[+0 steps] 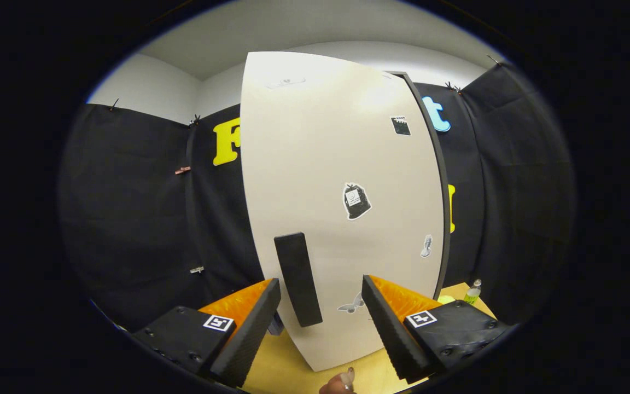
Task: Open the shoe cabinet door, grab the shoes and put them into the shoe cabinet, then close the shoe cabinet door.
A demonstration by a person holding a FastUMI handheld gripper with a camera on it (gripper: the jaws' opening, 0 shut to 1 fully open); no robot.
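Your gripper (320,306) is spread wide and holds nothing. The door handle (297,279) stands upright between the fingers, nearer the left one, untouched. The shoe cabinet door (342,164) rises just beyond them.

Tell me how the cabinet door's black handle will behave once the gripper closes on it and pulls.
The black handle looks like a stiff upright bar, so it probably won't flex. Its flat sides should suit the pads, though a smooth finish might slip. The white cabinet door is a broad thin panel, likely to swing easily. The hand-held gripper is open, the handle between its fingers.
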